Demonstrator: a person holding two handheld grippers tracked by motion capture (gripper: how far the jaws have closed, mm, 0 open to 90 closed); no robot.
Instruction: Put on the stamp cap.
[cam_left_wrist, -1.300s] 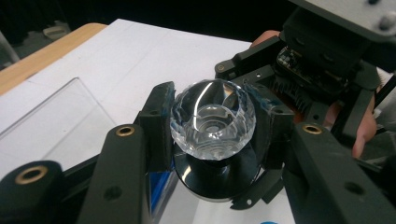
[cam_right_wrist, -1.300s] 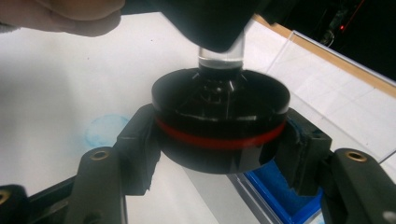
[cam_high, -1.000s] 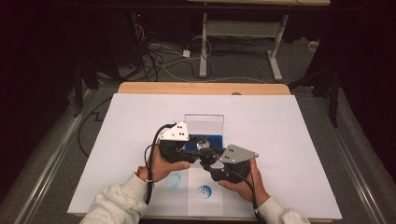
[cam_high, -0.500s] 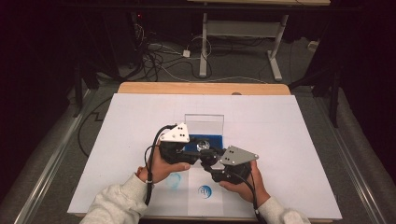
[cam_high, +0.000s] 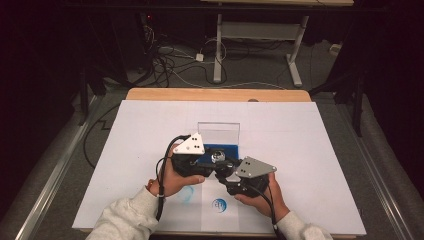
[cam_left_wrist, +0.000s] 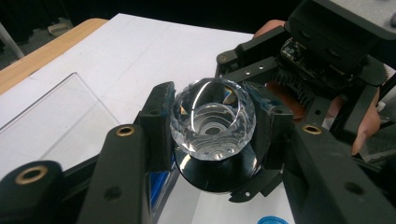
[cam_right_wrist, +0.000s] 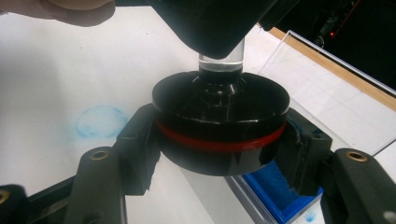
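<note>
A clear faceted glass ball (cam_left_wrist: 212, 119) sits on a short clear stem (cam_right_wrist: 220, 58) above a round black disc (cam_right_wrist: 219, 121) with a red ring. My left gripper (cam_left_wrist: 212, 128) is shut on the ball, one pad on each side. My right gripper (cam_right_wrist: 219, 137) is shut on the disc's rim from below. In the high view both grippers meet over the middle of the white sheet, the left gripper (cam_high: 212, 161) beside the right gripper (cam_high: 223, 171), with the ball (cam_high: 217, 157) between them. In the left gripper view the right gripper's body (cam_left_wrist: 322, 56) shows behind the ball.
A clear acrylic panel (cam_high: 218, 131) stands on a blue pad (cam_high: 222, 148) just beyond the grippers. The white sheet (cam_high: 300, 135) covers the wooden table (cam_high: 215, 94). Two blue round marks (cam_high: 218, 204) lie near the front edge. Cables and desk legs lie on the floor beyond.
</note>
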